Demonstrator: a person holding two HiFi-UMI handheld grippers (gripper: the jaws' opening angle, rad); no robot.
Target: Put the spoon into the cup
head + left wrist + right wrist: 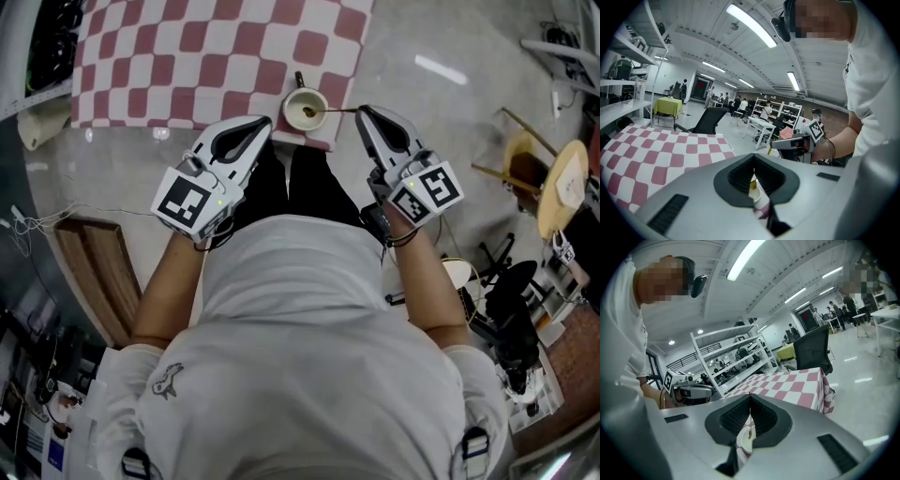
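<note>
Counter (187, 56): covered with a red-and-white checked cloth, at the top of the head view.
Cup (300, 101): white, upright on the cloth, close to the counter edge nearest the person.
Spoon (336, 112): off the counter, lying nearly level, handle end pinched at the right, bowl over the cup's mouth; cannot tell whether the bowl dips below the rim.
Right gripper (361, 112): just right of the cup, pointing toward it; jaws clamped on the spoon's thin handle. In the right gripper view, handle runs down the seam between the pads and the bowl hangs out in front above the cup.
Left gripper (266, 122): just left of the cup and a little nearer the person, apart from it; jaws together with nothing between them. In the left gripper view, only the cup shows through the notch below the pads.
Both grippers: flanking the cup, tips angled inward and slightly down.
Person: white shirt, seen from above, forearms reaching forward to the grippers.
Surroundings: glossy pale floor, black office chair (813, 350) beyond the counter, white shelving (736, 362) behind.
</note>
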